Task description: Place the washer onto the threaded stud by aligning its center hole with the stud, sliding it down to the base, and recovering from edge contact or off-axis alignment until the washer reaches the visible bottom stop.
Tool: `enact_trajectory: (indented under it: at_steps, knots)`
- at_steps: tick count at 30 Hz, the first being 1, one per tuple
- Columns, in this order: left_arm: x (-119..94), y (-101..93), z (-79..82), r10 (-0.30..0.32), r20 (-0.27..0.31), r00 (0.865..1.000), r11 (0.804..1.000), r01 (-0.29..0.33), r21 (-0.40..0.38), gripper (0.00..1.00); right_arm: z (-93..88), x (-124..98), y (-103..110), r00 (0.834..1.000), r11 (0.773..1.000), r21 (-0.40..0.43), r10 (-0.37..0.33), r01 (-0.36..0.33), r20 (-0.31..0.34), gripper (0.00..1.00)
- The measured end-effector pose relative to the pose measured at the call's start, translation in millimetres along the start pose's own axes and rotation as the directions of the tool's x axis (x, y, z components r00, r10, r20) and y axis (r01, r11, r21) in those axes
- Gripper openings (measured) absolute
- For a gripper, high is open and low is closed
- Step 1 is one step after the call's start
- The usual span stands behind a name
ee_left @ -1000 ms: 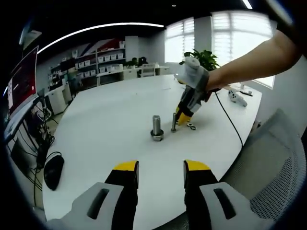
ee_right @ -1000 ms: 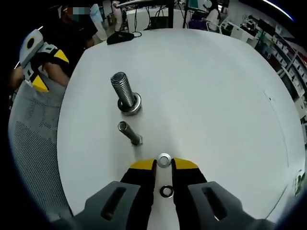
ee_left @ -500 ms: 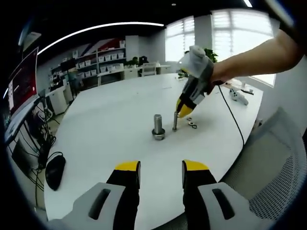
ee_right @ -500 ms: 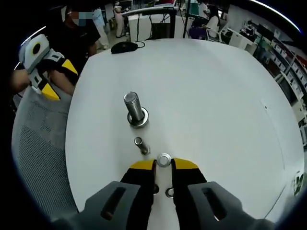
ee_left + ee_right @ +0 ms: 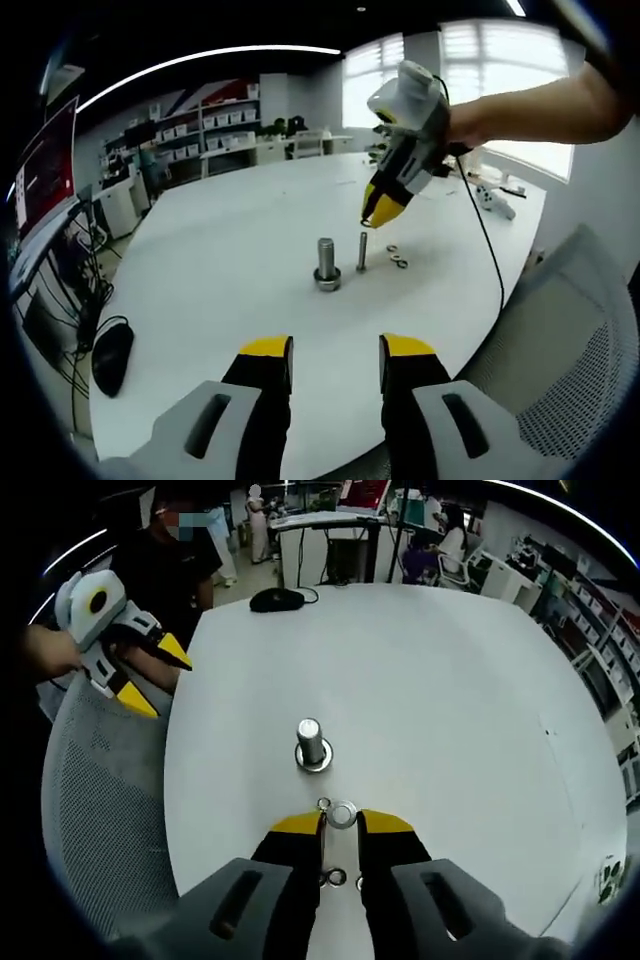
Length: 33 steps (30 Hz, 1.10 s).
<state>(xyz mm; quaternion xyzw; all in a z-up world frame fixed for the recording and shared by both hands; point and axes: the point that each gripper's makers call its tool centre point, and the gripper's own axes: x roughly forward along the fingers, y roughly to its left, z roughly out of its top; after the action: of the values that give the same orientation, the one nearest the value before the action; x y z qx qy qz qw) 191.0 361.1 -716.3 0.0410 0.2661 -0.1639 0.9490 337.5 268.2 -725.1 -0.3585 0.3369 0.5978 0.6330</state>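
Up above the desk, the right hand-held gripper pinched a washer right over the thin stud, hiding its tip; the left hand-held gripper waited near, jaws apart.

The right gripper hides most of the thin stud, apparently beneath its washer

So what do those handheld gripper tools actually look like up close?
Each gripper has black jaws with yellow tips on a grey body with slotted sides. The right gripper carries a pale grey housing on top and trails a black cable; the left gripper looks the same. The arm holding the right one is bare.
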Motion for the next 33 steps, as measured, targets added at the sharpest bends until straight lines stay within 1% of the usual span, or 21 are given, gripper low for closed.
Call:
enact_trajectory:
  at_steps: [3,9,14,20,26,33]
  knots:
    - [0,-0.1,-0.3,-0.001,-0.001,1.0,1.0,0.001,-0.005,0.32,-2.4,5,3,1.0,1.0,-0.007,0.018,-0.018,-0.021,0.15]
    - [0,-0.1,0.0,-0.004,0.003,1.0,1.0,0.004,-0.006,0.32,3.5,5,4,1.0,1.0,-0.002,0.024,-0.024,-0.011,0.15]
    - [0,-0.7,-0.1,-0.009,0.002,1.0,1.0,0.009,-0.011,0.32,0.8,9,7,0.999,0.999,-0.008,0.04,-0.04,-0.032,0.15]
    - [1,-2.4,-1.1,-0.023,-0.003,1.0,1.0,0.023,-0.019,0.32,-2.2,13,7,0.998,0.999,-0.004,0.046,-0.046,-0.047,0.15]
    - [1,-2.9,-1.3,-0.023,-0.004,1.0,1.0,0.023,-0.018,0.32,-1.7,17,7,0.997,0.999,-0.002,0.049,-0.049,-0.053,0.14]
    - [1,-2.8,-0.9,-0.023,-0.002,1.0,1.0,0.023,-0.017,0.32,-2.6,20,8,0.996,0.999,-0.013,0.048,-0.049,-0.08,0.14]
